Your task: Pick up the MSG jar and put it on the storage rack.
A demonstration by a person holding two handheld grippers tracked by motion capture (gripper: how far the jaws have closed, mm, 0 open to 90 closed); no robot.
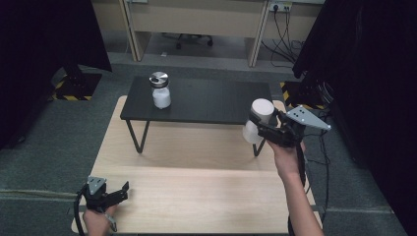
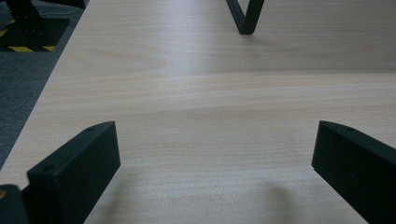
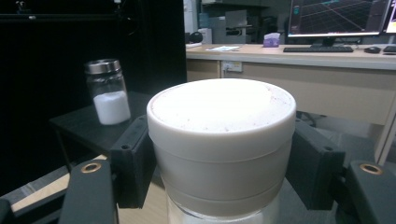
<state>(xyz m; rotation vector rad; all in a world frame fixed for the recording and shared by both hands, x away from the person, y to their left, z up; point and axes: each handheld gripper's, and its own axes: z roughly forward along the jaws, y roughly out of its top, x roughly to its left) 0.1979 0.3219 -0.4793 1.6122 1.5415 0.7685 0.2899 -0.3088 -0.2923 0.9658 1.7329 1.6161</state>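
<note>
Right now my right tongs (image 1: 259,129) are clamped on a white-capped jar (image 1: 257,120), one black jaw pressed against each side of its wide white cap (image 3: 221,135). I hold the jar in the air off the near right corner of the small black raised counter (image 1: 206,101), tilted so the cap leans toward the far side, its pale body below the cap hanging over the light wooden counter (image 1: 196,196). In the right gripper view the cap's flat top faces the camera, and a strip of clear glass shows just under the cap.

On the black raised counter, near its far left corner, stands a glass shaker (image 1: 161,90) with a metal lid, upright and partly filled with white powder, well apart from the jar I hold.

My left tongs (image 1: 117,191) rest low at the near left corner of the wooden counter, jaws spread wide with nothing but bare wood between them.
</note>
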